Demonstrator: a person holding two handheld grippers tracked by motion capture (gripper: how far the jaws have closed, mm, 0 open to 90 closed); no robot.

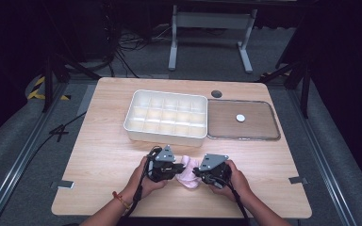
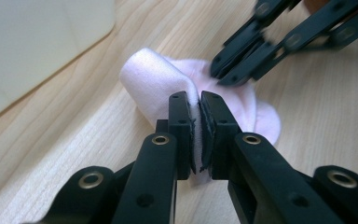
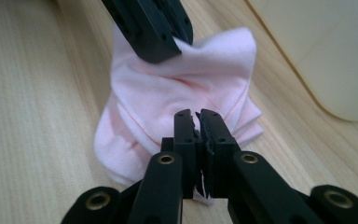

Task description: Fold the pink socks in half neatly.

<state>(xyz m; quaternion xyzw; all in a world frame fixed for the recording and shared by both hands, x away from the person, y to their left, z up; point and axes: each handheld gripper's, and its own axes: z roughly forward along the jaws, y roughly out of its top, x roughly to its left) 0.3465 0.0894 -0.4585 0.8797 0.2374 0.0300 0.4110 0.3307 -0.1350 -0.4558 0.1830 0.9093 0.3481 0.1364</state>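
Observation:
A soft pink cloth (image 1: 189, 175) lies bunched on the wooden table near its front edge, between my two grippers. My left gripper (image 1: 177, 170) comes in from the left and is shut on a fold of the cloth (image 2: 154, 84); the fabric is pinched between its pads at the left gripper (image 2: 194, 100). My right gripper (image 1: 199, 173) comes in from the right. In the right gripper view the right gripper (image 3: 196, 116) is shut on the near edge of the cloth (image 3: 182, 88), with fabric showing between its pads. A person's hand holds each gripper.
A white tray (image 1: 165, 136) divided into several compartments stands just beyond the cloth. To its right lies a clear flat lid (image 1: 259, 126) with a small white disc (image 1: 240, 117) on it. A dark round grommet (image 1: 216, 93) sits in the tabletop behind.

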